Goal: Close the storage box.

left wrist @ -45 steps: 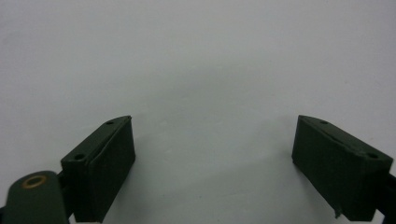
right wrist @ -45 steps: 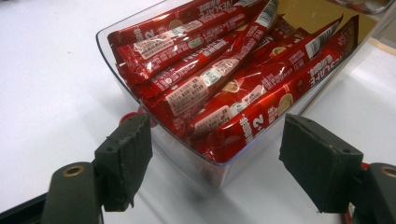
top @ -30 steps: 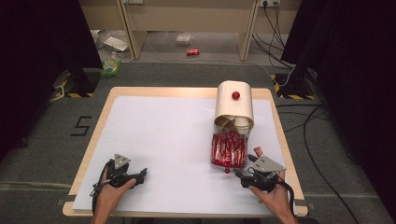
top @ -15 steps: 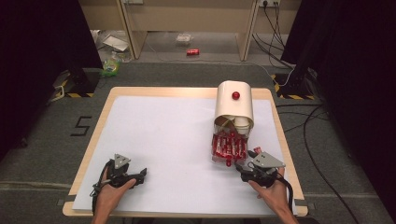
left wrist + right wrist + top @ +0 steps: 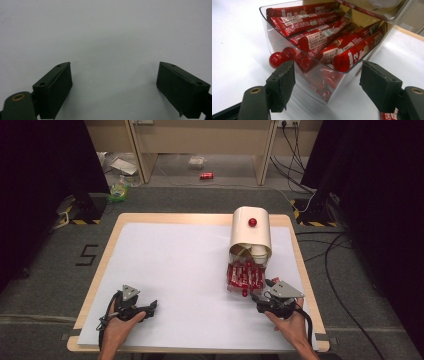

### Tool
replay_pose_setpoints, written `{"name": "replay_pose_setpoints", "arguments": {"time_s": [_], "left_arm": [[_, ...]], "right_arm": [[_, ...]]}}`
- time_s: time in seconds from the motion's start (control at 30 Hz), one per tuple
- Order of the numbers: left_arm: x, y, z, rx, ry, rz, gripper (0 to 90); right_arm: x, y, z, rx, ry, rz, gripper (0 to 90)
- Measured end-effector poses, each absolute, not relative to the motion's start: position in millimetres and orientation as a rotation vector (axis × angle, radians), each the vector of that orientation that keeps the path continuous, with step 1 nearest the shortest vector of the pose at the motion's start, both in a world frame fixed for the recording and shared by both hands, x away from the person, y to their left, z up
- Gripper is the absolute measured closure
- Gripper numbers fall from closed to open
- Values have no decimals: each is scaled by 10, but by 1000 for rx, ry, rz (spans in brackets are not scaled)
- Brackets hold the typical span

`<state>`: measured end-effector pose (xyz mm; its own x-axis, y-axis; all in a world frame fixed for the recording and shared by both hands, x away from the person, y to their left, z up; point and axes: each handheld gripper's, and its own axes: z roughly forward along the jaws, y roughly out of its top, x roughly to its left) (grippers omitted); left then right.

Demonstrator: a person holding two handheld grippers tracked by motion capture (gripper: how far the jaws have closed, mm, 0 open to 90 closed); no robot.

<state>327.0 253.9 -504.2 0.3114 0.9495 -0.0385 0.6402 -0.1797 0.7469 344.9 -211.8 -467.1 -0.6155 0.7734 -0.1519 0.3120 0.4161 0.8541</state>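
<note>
A clear, hard-plastic drawer [image 5: 287, 37] with rounded corners and a smooth, glossy wall stands pulled out from the front of a cream, round-topped dispenser [image 5: 250, 232] that carries a small red knob [image 5: 252, 222] on its upper face. The drawer sits on the right half of the table, near its right edge, and holds glossy red foil stick packets [image 5: 317, 40], long and flat, stacked lengthwise. A shiny red ball-shaped knob [image 5: 277, 59] projects from the drawer's front wall. The right gripper [image 5: 327, 82] has matte black, block-shaped jaws with rough edges; they are spread wide on either side of the drawer's near corner, without pressing on it, after closing slightly. The left gripper [image 5: 113, 82] rests released, jaws wide, over the plain white, smooth table sheet [image 5: 170, 265] near the front left. The light wooden table edge [image 5: 100, 265] borders the sheet; the whole left and centre area lies free.
</note>
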Motion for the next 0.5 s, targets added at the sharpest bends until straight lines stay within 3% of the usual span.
{"name": "replay_pose_setpoints", "arguments": {"time_s": [0.5], "left_arm": [[3270, 2539, -5042, 1909, 1408, 588, 122]], "right_arm": [[3555, -2130, -4680, 990, 2096, 1136, 237]]}}
